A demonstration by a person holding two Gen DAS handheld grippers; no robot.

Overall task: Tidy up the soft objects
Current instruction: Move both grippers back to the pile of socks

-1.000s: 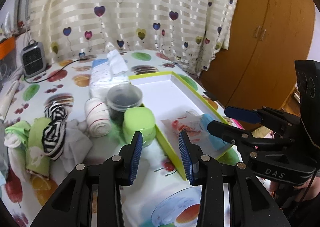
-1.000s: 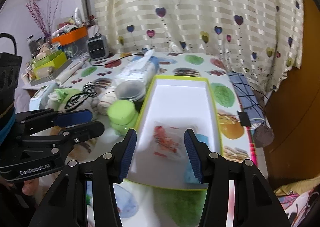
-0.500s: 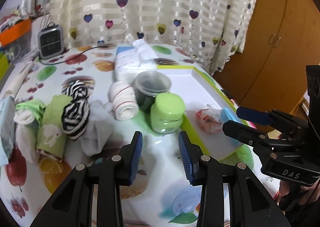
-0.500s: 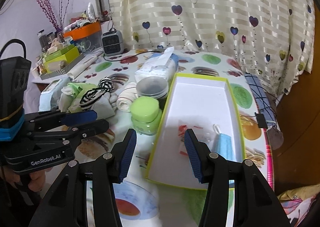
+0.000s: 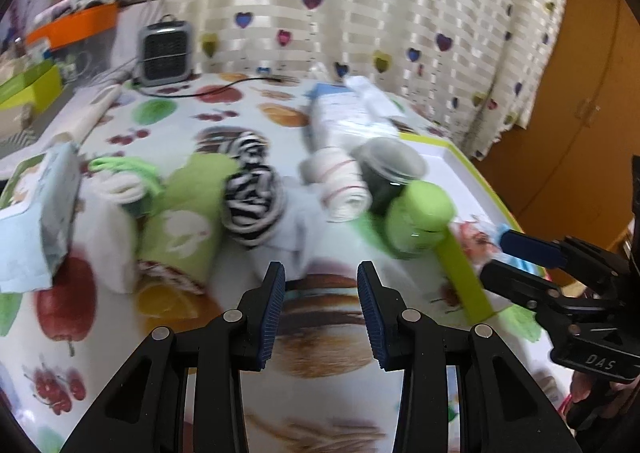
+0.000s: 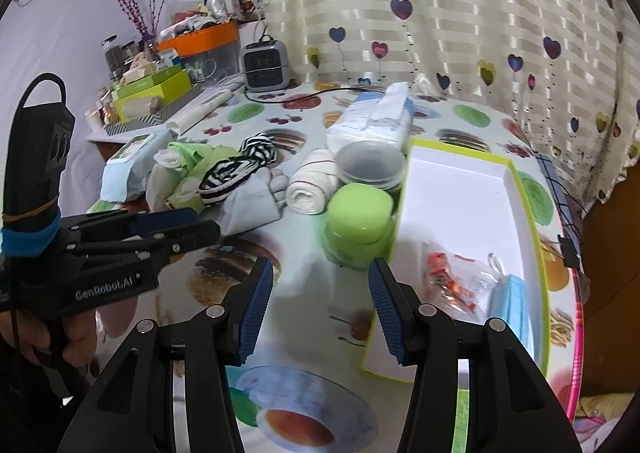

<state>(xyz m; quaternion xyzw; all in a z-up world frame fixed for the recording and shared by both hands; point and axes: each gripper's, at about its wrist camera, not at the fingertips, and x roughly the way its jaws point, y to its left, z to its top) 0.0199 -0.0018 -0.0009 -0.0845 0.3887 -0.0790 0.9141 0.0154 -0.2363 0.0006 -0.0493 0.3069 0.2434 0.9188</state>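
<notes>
A pile of soft items lies on the table: a black-and-white striped sock (image 5: 252, 205) (image 6: 236, 169), a green rolled towel (image 5: 186, 213), a grey cloth (image 6: 250, 203) and a white roll with red stripes (image 5: 342, 185) (image 6: 310, 185). A white tray with a green rim (image 6: 516, 181) holds a red-printed plastic bag (image 6: 452, 281) and a blue face mask (image 6: 510, 309). My left gripper (image 5: 320, 297) is open and empty, just short of the pile. My right gripper (image 6: 320, 309) is open and empty, over the table in front of the green jar.
A green-lidded jar (image 6: 358, 227) and a clear-lidded dark container (image 6: 370, 165) stand against the tray's left side. A tissue pack (image 6: 376, 119), a wet-wipes pack (image 5: 36, 221) and a small grey heater (image 6: 266, 65) are on the table. A wooden wardrobe (image 5: 580, 93) stands at right.
Both grippers have swung left, away from the tray. The left gripper now faces the pile of socks and towels. Both remain open and empty.
</notes>
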